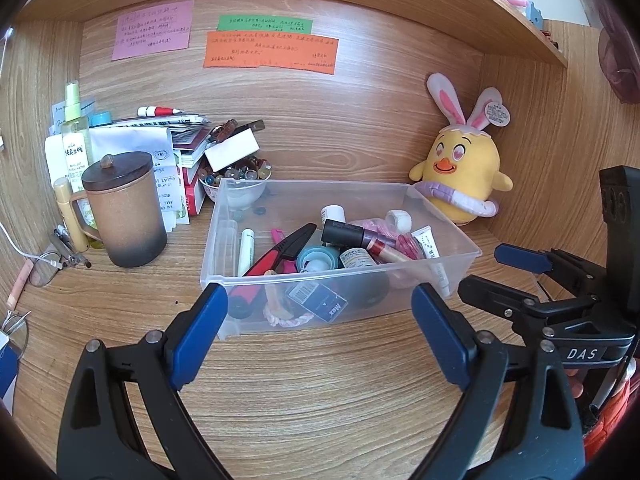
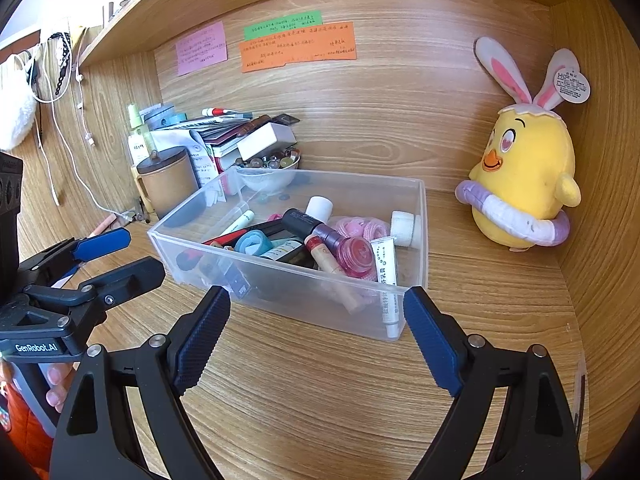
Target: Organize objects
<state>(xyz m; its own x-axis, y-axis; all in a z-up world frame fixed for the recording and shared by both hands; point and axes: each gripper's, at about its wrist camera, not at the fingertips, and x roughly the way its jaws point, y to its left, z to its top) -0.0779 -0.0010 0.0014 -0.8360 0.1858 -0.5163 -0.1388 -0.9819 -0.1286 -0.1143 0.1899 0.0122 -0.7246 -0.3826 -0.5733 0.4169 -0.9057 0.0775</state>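
A yellow plush chick (image 1: 460,172) with pink-lined white ears is seen at right. Pink (image 1: 152,30), green (image 1: 264,24) and orange (image 1: 270,54) notes are seen at upper left. A brown lidded mug (image 1: 124,208) fades to dark grey below. Blue pads are worn by the black grippers.

One clear plastic bin (image 1: 440,216) on the wooden desk (image 1: 320,380); one yellow plush chick with rabbit ears (image 1: 464,176); one brown lidded ceramic mug (image 1: 124,208); one white bowl of glass marbles (image 1: 240,184); three paper notes on the back wall: one pink note (image 1: 154,30), one green note (image 1: 264,24), one orange note (image 1: 270,54); two blue-padded grippers, the left gripper (image 1: 320,312) and the right gripper (image 2: 316,312).
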